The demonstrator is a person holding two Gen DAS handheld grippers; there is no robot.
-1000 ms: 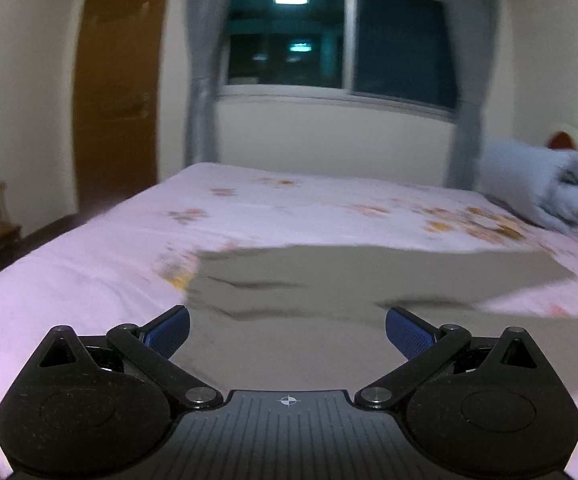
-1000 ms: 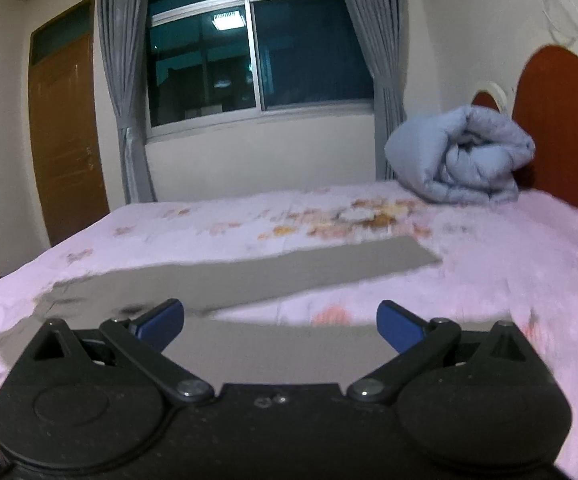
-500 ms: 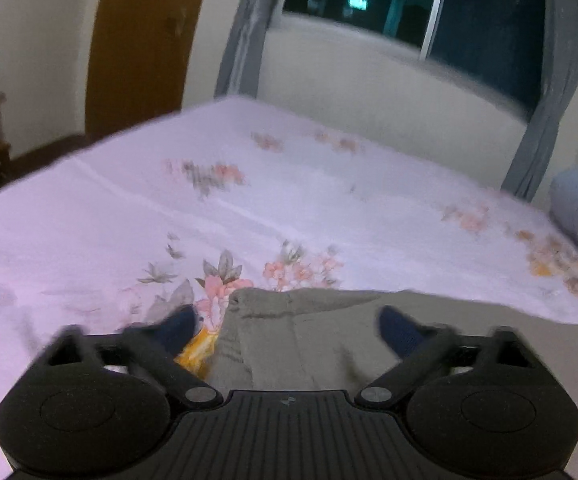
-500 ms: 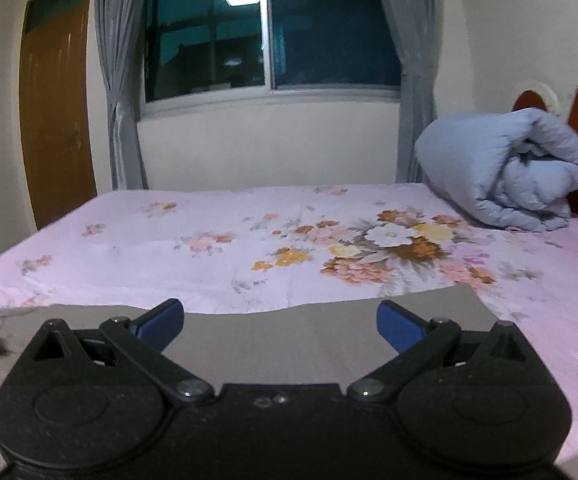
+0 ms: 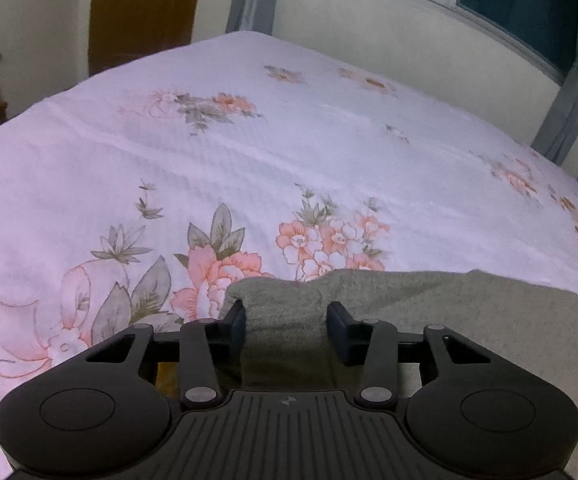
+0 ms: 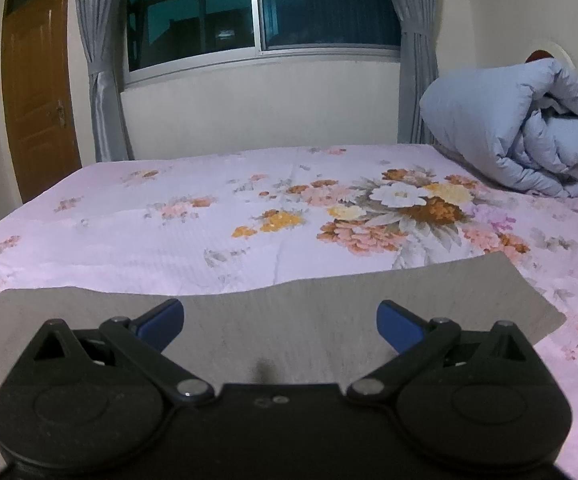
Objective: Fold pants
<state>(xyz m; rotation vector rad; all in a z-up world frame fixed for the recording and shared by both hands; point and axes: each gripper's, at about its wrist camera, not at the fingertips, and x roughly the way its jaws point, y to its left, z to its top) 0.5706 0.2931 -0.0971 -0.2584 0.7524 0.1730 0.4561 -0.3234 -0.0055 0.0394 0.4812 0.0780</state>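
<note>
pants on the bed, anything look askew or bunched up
Mostly flat. The one oddity: the grey pants bunch into a raised lump between the left tool's fingers, near the floral sheet. Under the open right tool the fabric lies smooth, its far edge slightly wavy.

Grey-green pants (image 5: 469, 320); pink floral bedsheet (image 5: 289, 140).

A bed (image 6: 169, 224) carries everything — its top is covered by a pale pink sheet (image 5: 289, 152) printed with clusters of peach, orange and white flowers. Grey pants (image 6: 289, 320) lie flat on the sheet along the near side, one corner bunched up in the left wrist view (image 5: 285, 308). Toward the headboard end, a rolled light-blue quilt (image 6: 509, 128) rests on the sheet — well apart from the pants.
</note>
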